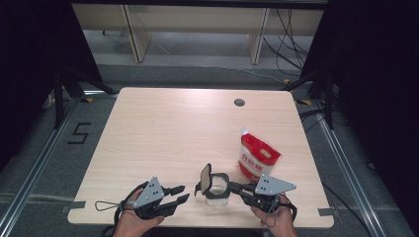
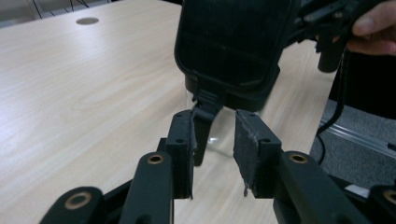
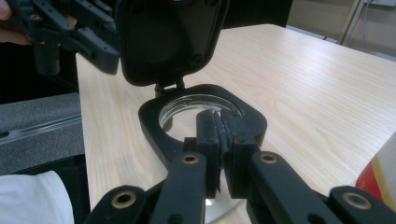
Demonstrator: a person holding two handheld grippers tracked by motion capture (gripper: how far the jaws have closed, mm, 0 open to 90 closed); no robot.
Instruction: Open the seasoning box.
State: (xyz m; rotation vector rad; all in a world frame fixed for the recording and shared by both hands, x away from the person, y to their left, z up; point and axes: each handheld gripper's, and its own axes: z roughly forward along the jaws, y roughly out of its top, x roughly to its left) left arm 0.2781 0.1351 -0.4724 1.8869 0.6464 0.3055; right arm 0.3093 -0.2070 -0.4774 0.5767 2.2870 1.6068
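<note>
The jar's lid (image 1: 205, 178) already stands flipped up, right gripper (image 1: 237, 187) clamped on the jar (image 1: 217, 190) rim, left gripper (image 1: 182, 193) jaws apart beside it, red pouch (image 1: 257, 159) untouched.

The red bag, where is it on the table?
In the high view the red bag stands on the right part of the table, just behind the right gripper and the open-lidded jar.

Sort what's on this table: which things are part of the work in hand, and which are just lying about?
In use:
- clear glass jar with a square black plastic collar
- its hinged black lid, standing open
- right gripper, shut on the collar's rim
- left gripper, open, jaws either side of the lid's hinge tab

Lying about:
- red and white spouted pouch, right of the jar
- round grey cable hole in the wooden table
</note>
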